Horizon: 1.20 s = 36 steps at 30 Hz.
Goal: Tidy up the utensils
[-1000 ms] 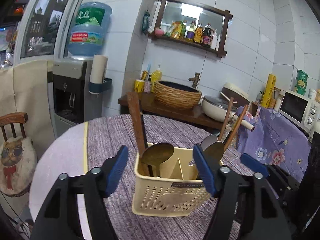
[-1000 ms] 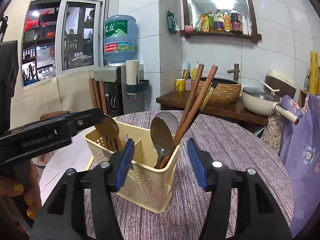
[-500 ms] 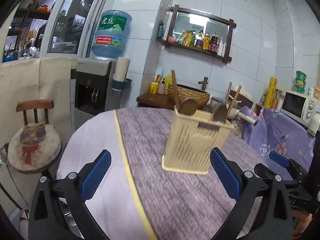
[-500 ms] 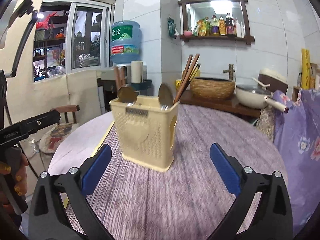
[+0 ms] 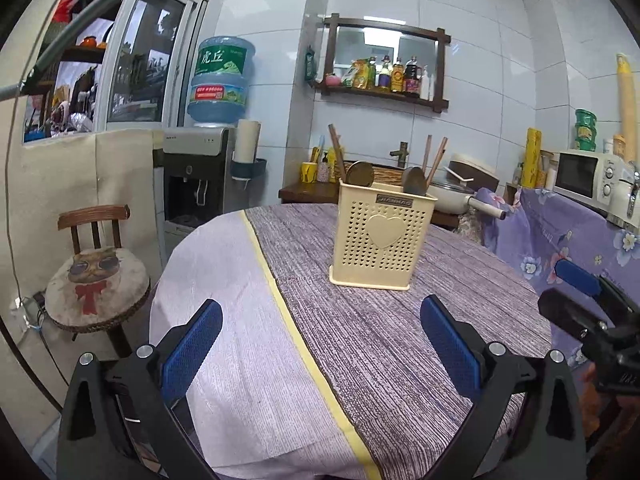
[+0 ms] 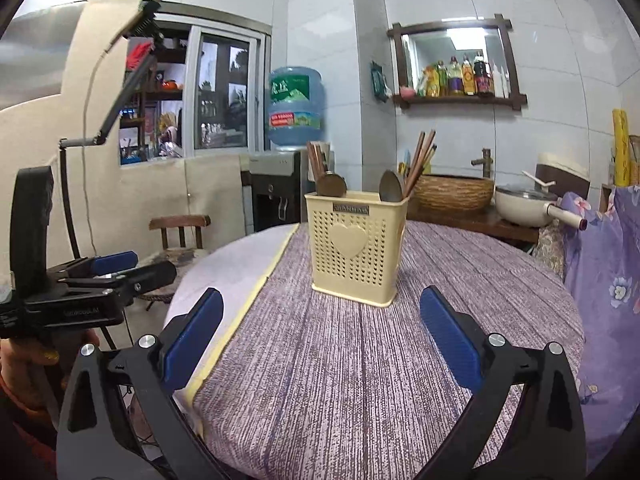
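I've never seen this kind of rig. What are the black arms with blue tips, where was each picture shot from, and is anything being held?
There is no robot. A person holds two handheld grippers, each with a fisheye camera looking forward along its fingers. One picture comes from the left gripper, the other from the right gripper. Both are open and hold nothing. On the round table with its purple cloth stands a cream utensil holder. It holds spoons and chopsticks.

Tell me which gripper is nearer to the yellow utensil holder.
Right, narrowly. The right gripper hovers open just short of the utensil holder, whose base reaches between its fingertips. The left gripper hovers open a little farther back, holder ahead and slightly right.
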Available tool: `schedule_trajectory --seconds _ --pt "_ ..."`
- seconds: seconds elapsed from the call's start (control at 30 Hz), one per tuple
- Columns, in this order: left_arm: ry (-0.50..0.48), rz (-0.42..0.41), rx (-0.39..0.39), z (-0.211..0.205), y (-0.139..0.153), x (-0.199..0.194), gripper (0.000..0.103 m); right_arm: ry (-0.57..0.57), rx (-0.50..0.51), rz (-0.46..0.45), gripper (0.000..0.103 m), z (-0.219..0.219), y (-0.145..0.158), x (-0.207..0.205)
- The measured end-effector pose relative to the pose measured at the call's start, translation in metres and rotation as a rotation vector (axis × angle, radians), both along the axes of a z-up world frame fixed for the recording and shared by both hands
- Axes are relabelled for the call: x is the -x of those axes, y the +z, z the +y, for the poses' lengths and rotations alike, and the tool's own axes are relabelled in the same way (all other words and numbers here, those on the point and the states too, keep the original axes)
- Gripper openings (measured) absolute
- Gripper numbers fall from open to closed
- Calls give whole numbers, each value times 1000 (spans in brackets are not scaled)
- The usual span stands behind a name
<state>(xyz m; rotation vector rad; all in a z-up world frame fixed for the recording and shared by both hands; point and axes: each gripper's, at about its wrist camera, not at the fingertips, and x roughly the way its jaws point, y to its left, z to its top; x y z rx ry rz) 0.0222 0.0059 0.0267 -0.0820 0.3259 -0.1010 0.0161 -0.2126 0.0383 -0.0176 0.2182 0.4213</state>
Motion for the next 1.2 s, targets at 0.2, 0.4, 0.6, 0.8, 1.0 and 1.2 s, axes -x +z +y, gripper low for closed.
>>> schedule_trajectory --seconds 0.2,0.4,0.6,0.8,1.0,1.2 --pt "-9 -53 -19 -4 2 11 98 7 -29 -6 97 -9 4 10" --pt "-27 -64 -6 -9 1 14 98 0 -51 -2 97 -15 5 12" --pt "-27 -71 -5 -10 0 17 98 -9 -60 3 97 -20 3 12" --pt "-19 -72 -6 -9 0 19 98 -7 -62 9 97 -18 1 12" --pt "-17 -76 -5 -9 0 19 98 1 -62 11 97 -16 1 12" --pt "-18 -68 -11 -10 -1 18 98 -1 -65 15 97 -16 0 12"
